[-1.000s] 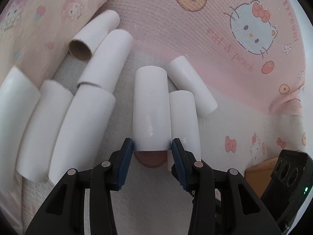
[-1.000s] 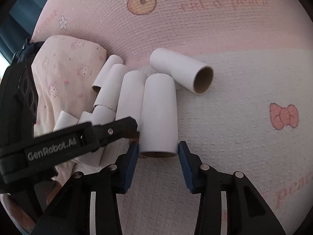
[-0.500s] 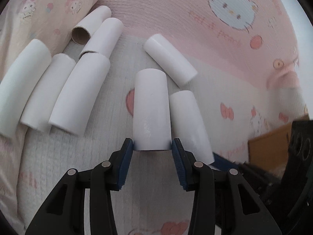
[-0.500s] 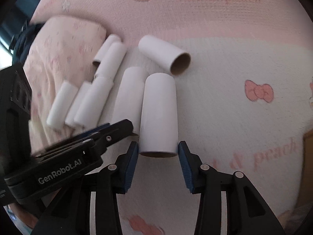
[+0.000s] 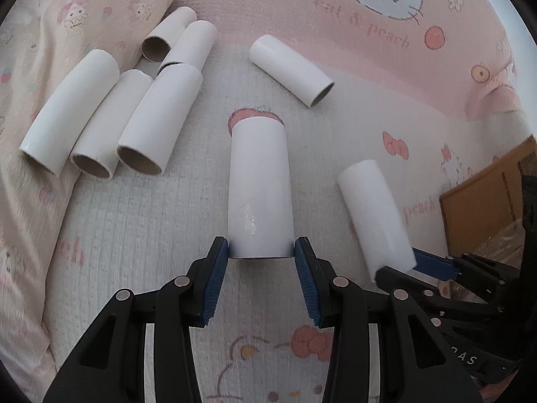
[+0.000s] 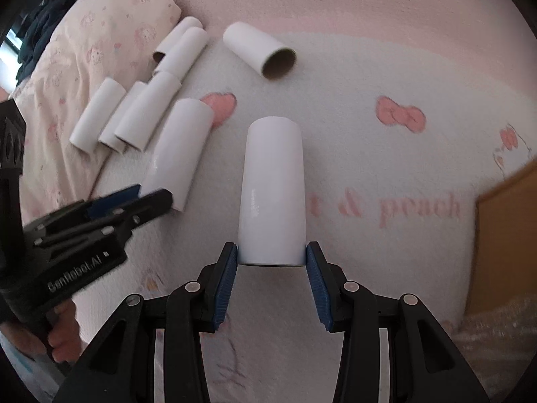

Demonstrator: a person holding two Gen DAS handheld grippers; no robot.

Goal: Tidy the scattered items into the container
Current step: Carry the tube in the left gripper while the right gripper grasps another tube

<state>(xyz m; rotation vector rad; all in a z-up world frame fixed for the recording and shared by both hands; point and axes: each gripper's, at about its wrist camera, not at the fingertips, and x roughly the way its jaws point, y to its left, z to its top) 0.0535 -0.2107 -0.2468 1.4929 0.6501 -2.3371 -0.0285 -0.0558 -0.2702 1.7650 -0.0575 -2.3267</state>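
bed [image 5: 134,235] with pink-and-white cartoon-print cover; lying on it: five white tubes [image 5: 157,117] clustered beside a pillow [image 5: 84,6], one tube [image 5: 292,70] apart, cardboard box [image 5: 483,208] at right.

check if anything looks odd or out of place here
Nothing looks damaged or spilled. Six white tubes lie loose on the blanket, one apart from the rest. Each gripper grips one more: left, right. The cardboard box waits at the right.
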